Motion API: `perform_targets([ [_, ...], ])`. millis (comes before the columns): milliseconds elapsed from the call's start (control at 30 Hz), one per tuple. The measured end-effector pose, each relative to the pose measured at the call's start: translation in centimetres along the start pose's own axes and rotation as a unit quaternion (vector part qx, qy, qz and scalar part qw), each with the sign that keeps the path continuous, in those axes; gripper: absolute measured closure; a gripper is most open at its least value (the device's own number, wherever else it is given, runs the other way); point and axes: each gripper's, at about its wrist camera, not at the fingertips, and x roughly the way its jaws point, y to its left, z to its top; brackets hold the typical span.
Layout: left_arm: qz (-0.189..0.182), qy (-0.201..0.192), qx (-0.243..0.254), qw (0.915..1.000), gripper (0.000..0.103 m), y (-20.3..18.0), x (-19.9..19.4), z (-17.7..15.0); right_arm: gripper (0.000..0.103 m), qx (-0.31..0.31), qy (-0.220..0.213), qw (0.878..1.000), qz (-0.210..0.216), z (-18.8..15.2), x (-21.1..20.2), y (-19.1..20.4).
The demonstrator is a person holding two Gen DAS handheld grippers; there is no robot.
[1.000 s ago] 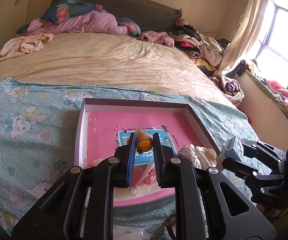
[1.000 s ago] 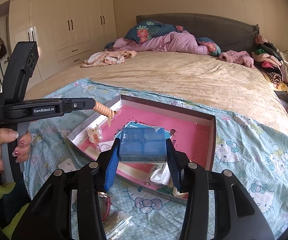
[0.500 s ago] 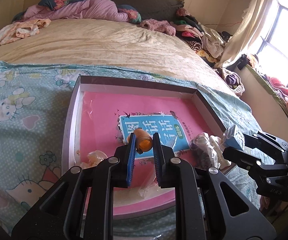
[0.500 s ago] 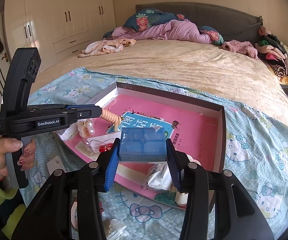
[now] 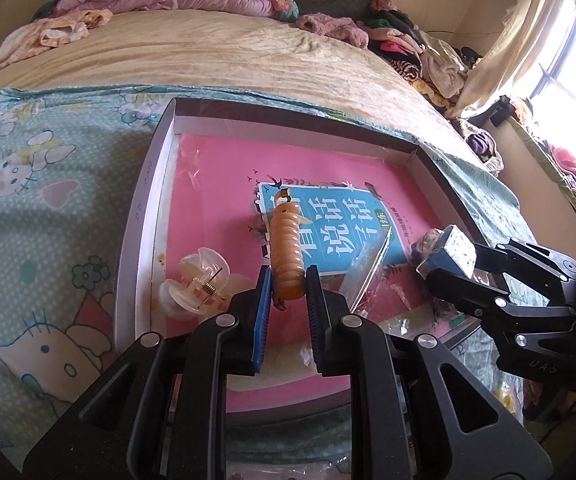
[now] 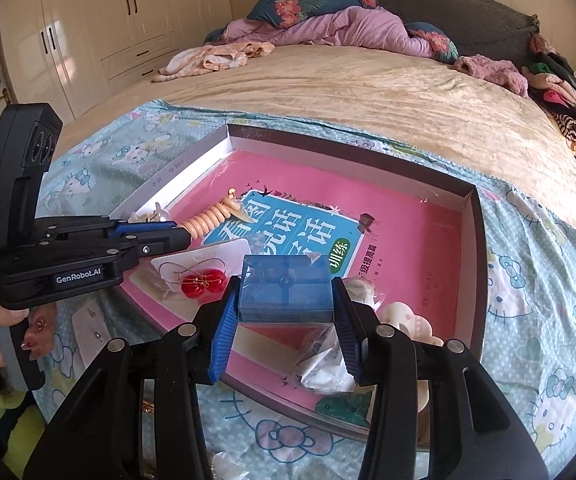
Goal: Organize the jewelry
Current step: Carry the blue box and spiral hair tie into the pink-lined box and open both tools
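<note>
My left gripper (image 5: 286, 280) is shut on an orange coiled hair tie (image 5: 285, 248), which sticks forward over the pink book inside the shallow box (image 5: 155, 184). From the right wrist view the same orange coiled hair tie (image 6: 211, 218) juts from the left gripper (image 6: 183, 236) above the box's left side. My right gripper (image 6: 286, 300) is shut on a small translucent blue jewelry case (image 6: 286, 288), held low over the box's near edge. That blue case (image 5: 450, 250) also shows in the left wrist view, at the right.
In the box lie a clear hair claw (image 5: 197, 282), a card with red cherry earrings (image 6: 201, 278), plastic bags (image 6: 324, 364) and a cream clip (image 6: 406, 320). The box (image 6: 476, 264) rests on a cartoon-cat sheet (image 6: 548, 320) on a bed. Clothes (image 5: 420, 56) pile up at the far right.
Both grippers have come down closer to the box, each keeping its hold. The coiled hair tie now points forward along its length instead of showing end-on.
</note>
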Motion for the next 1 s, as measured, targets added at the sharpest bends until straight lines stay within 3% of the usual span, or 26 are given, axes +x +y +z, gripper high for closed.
perform_targets([
  [600, -0.009, -0.007, 0.005, 0.9999, 0.092, -0.1, -1.2, 0.1, 0.060, -0.003, 0.033, 0.999, -0.002, 0.2, 1.9, 0.9],
  [633, -0.009, -0.006, 0.004, 0.9999, 0.092, -0.1, -1.2, 0.1, 0.058, -0.001, 0.033, 0.999, -0.001, 0.2, 1.8, 0.8],
  [733, -0.008, -0.006, 0.004, 0.9999, 0.092, -0.2, -1.2, 0.1, 0.038, 0.005, 0.020, 1.000, -0.004, 0.0, 1.0, 0.7],
  [833, -0.008, -0.005, 0.004, 0.9999, 0.092, -0.2, -1.3, 0.0, 0.034, 0.010, 0.011, 1.000, -0.007, 0.0, 0.1, 0.6],
  [1000, -0.008, -0.005, 0.008, 0.9999, 0.080, -0.4, -1.7, -0.1, 0.026, 0.025, -0.001, 1.000, -0.010, -0.6, -1.7, 0.1],
])
